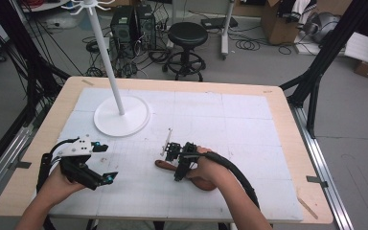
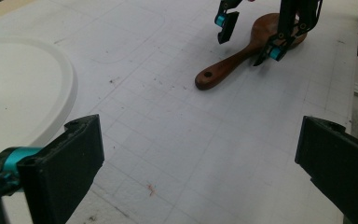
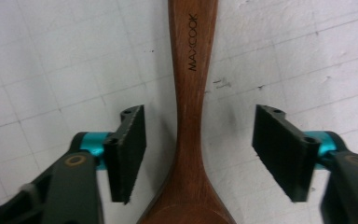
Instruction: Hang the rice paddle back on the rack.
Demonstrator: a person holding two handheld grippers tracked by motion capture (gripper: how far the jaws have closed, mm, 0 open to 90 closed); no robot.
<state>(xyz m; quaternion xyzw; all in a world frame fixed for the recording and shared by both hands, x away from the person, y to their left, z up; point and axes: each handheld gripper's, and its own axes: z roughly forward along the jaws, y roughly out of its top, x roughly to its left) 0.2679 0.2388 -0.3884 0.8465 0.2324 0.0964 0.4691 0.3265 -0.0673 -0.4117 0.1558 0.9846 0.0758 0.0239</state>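
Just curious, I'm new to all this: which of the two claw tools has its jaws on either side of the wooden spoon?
The right gripper: its open jaws straddle the wooden spoon handle. The left gripper hovers apart, near the white stand base.

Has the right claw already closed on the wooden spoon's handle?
No: the right claw stands open, its jaws apart on either side of the wooden spoon.

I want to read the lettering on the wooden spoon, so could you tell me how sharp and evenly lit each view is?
Right gripper view: the wooden spoon handle is sharp, its lettering legible, with soft shadow beside it. Left gripper view: the spoon is fairly clear, while the left gripper looms large and soft-edged. High view: even light, no strong glare, but the spoon is too small for lettering.
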